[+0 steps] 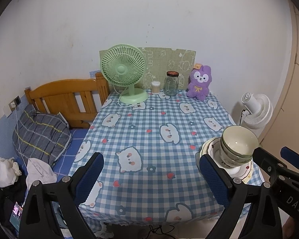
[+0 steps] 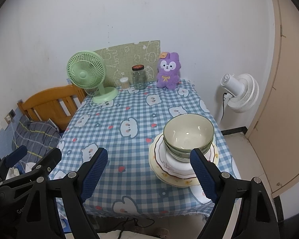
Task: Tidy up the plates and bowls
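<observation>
Stacked green-rimmed bowls [image 1: 239,141] [image 2: 189,133] sit on a pile of flower-patterned plates [image 1: 242,174] [image 2: 169,167] near the front right corner of the checked tablecloth [image 1: 149,139] [image 2: 119,139]. My left gripper [image 1: 152,177] hovers open over the table's front edge, left of the stack, with nothing between its blue pads. My right gripper [image 2: 149,174] is open too; its right finger [image 2: 203,175] stands in front of the plates, and the stack lies to the right of the gap. Each gripper shows in the other's view: the right gripper [image 1: 277,156], the left gripper [image 2: 33,156].
Along the table's back edge stand a green desk fan [image 1: 123,75], a small swab container [image 1: 155,87], a glass jar [image 1: 171,83] and a purple plush [image 1: 199,83]. A white floor fan [image 2: 241,93] and a door [image 2: 285,99] are to the right. A wooden bed [image 1: 69,99] is on the left.
</observation>
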